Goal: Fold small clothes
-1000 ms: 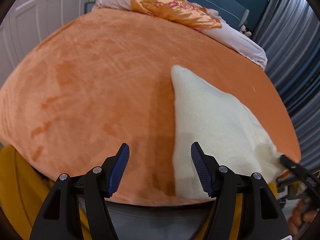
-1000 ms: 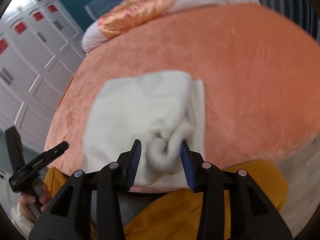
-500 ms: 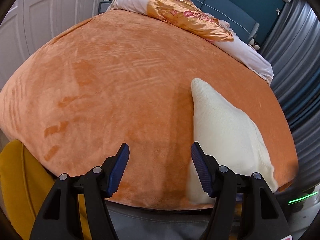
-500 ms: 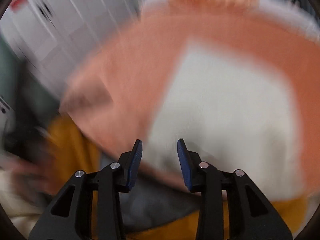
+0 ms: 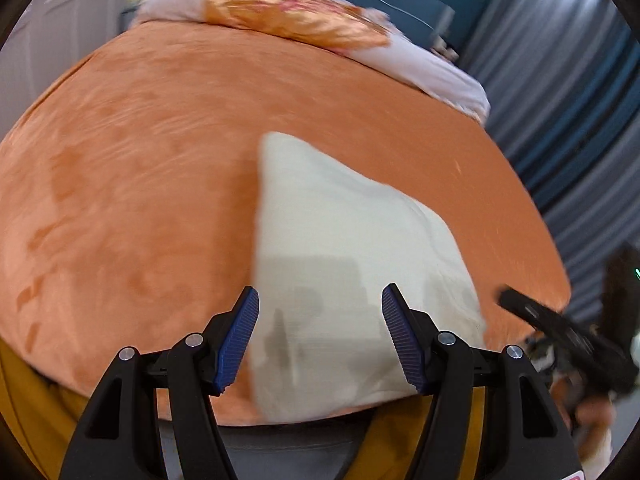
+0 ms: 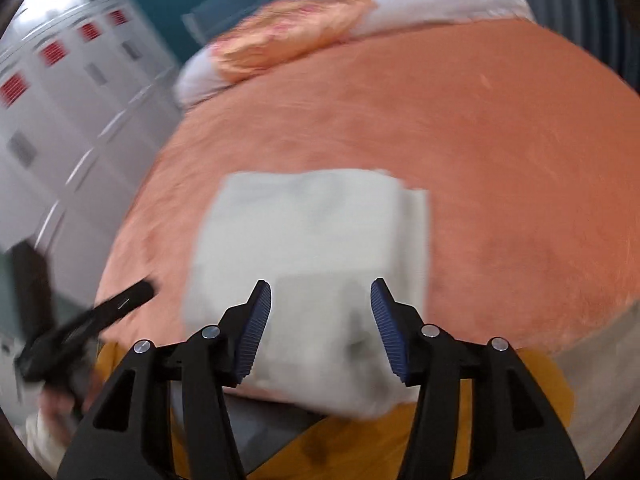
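Folded cream knit garment (image 5: 340, 264) lies flat on plush orange blanket (image 5: 132, 184).

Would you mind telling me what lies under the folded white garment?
The white garment lies on the orange blanket, its near edge hanging past the bed's edge. Whatever is tucked inside its folds is covered.
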`<state>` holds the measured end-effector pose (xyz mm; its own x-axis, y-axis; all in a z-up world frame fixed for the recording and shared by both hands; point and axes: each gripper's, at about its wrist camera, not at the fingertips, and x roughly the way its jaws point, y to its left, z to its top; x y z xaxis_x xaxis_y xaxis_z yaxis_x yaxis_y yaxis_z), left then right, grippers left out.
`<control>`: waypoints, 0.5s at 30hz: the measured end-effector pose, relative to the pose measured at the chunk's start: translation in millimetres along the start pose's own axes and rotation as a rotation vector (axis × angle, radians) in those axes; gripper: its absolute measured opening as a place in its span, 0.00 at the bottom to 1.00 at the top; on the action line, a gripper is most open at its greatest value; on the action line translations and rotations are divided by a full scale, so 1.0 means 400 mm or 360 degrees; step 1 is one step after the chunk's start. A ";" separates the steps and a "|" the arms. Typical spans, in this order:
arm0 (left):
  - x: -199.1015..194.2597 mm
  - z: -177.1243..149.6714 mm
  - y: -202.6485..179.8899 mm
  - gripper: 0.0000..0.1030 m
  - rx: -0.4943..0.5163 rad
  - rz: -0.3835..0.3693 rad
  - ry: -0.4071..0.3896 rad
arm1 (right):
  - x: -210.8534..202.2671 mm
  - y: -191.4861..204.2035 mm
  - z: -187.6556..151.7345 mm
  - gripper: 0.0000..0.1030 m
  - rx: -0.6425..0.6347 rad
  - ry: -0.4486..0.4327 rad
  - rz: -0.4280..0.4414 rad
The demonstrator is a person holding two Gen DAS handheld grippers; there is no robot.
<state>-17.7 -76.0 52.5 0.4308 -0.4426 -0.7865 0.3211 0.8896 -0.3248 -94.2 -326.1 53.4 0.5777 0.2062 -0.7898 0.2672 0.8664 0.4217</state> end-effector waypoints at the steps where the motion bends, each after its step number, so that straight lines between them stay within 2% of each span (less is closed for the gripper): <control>1: 0.014 -0.004 -0.029 0.60 0.0059 -0.0003 0.0016 | 0.027 -0.025 0.003 0.50 0.0063 0.0030 -0.0001; 4: 0.054 -0.014 -0.092 0.60 0.0175 0.0038 0.0062 | 0.127 -0.054 0.008 0.47 0.0163 0.0174 0.0125; 5: 0.061 -0.015 -0.100 0.60 0.0187 0.0047 0.0073 | 0.157 -0.057 0.011 0.30 0.0166 0.0230 0.0176; 6: 0.070 -0.016 -0.110 0.60 0.0195 0.0059 0.0085 | 0.160 -0.051 0.009 0.26 0.0149 0.0231 0.0175; 7: 0.077 -0.016 -0.119 0.60 0.0201 0.0066 0.0092 | 0.140 -0.040 0.008 0.17 0.0121 0.0183 0.0172; 8: 0.077 -0.016 -0.124 0.60 0.0208 0.0073 0.0091 | 0.101 -0.037 0.016 0.12 0.0109 0.0112 0.0206; 10: 0.075 -0.021 -0.131 0.60 0.0235 0.0104 0.0077 | 0.002 -0.041 0.020 0.09 0.0137 -0.0042 0.0315; 11: 0.078 -0.021 -0.135 0.60 0.0243 0.0115 0.0077 | -0.013 -0.055 0.024 0.09 0.0151 -0.0081 0.0314; 12: 0.087 -0.023 -0.139 0.60 0.0253 0.0129 0.0085 | 0.000 -0.072 0.025 0.09 0.0135 -0.0072 0.0226; 14: 0.105 -0.025 -0.146 0.60 0.0273 0.0153 0.0103 | 0.091 -0.098 0.005 0.09 0.0071 0.0111 0.0064; 15: 0.113 -0.028 -0.153 0.60 0.0290 0.0178 0.0108 | 0.138 -0.113 -0.015 0.10 0.0087 0.0190 0.0063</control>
<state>-27.4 -149.1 31.0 0.4162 -0.3284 -0.8479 0.4242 0.8949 -0.1384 -79.1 -351.3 -11.8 0.4936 0.2954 -0.8180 0.2896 0.8310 0.4749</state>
